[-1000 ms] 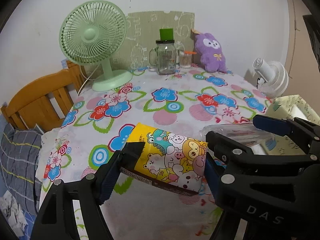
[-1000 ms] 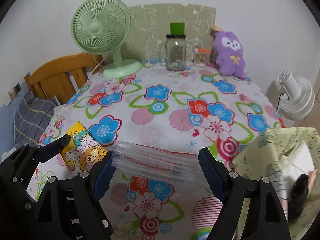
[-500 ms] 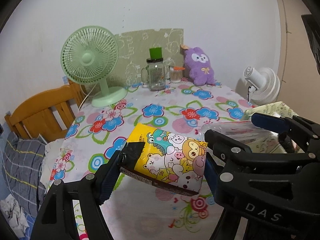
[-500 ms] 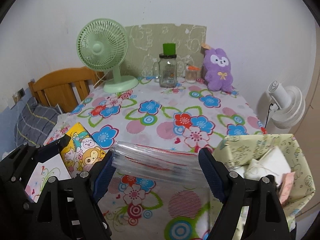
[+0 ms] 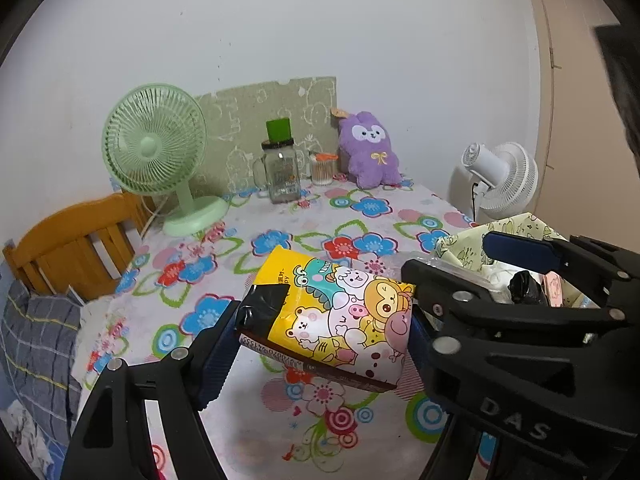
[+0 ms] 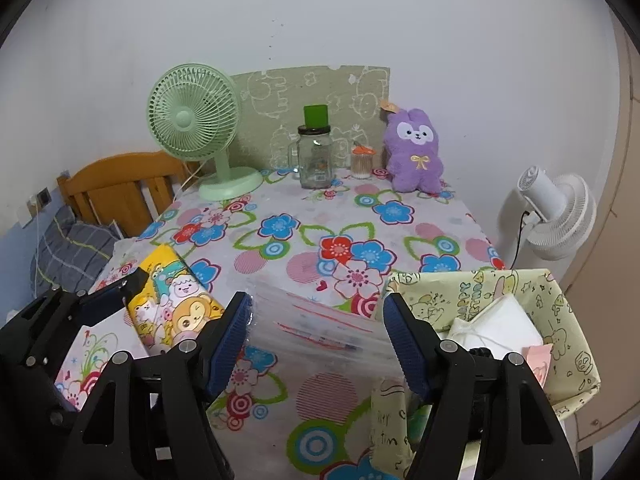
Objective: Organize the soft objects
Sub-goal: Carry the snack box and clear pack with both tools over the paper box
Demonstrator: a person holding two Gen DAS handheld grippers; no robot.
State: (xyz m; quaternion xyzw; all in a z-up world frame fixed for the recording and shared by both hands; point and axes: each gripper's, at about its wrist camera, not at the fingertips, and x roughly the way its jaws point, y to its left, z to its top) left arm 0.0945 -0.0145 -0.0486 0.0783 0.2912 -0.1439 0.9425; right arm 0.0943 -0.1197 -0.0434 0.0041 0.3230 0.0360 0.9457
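Note:
My left gripper (image 5: 320, 328) is shut on a yellow tissue pack (image 5: 340, 312) printed with cartoon animals and holds it above the flowered tablecloth (image 5: 280, 240). That pack also shows at the left of the right wrist view (image 6: 176, 304). My right gripper (image 6: 318, 324) holds a clear plastic pack (image 6: 320, 312) with red lines; its jaws are closing on it. A yellow-green fabric basket (image 6: 560, 300) stands just right of the right gripper, with white and pink soft items inside. A purple plush (image 6: 414, 156) sits at the table's far edge.
A green desk fan (image 6: 192, 120), a glass jar (image 6: 316, 156) with a green lid and a small toothpick holder (image 6: 362, 162) line the back of the table. A white floor fan (image 6: 556, 208) stands on the right. A wooden chair (image 6: 120, 184) and a plaid cushion (image 6: 76, 244) are on the left.
Both grippers have pulled back and risen from the table with their packs. The fabric basket has come into view on the right. The right jaws have narrowed on the clear pack.

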